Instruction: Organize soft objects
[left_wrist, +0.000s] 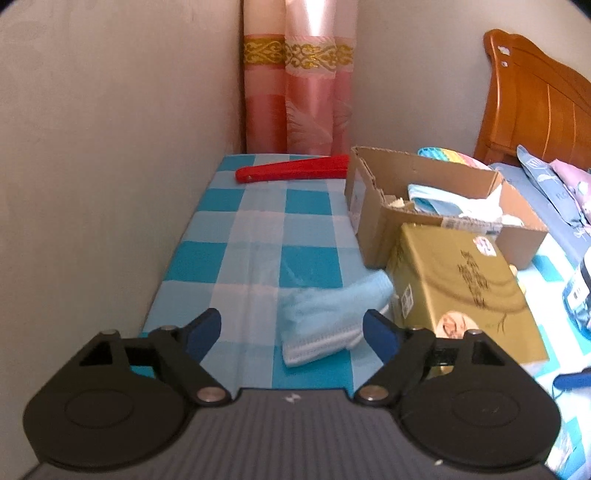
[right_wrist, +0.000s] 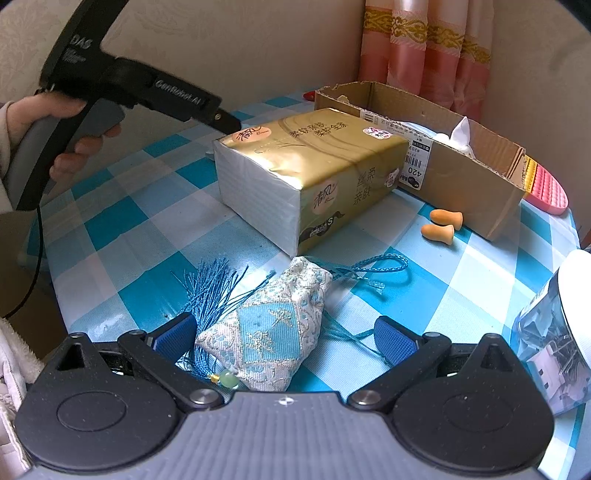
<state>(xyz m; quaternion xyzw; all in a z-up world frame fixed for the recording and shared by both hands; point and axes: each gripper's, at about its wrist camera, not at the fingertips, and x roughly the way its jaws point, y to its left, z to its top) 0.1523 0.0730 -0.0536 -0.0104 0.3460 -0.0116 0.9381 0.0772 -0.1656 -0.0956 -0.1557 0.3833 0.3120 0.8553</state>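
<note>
Two orange earplugs (right_wrist: 441, 224), one sachet (right_wrist: 266, 332), perhaps several masks (left_wrist: 325, 325).

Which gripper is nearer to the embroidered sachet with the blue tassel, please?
Right. The right gripper has its open jaws on either side of the sachet. The left gripper is farther off, beyond the gold tissue pack, over a light blue cloth.
</note>
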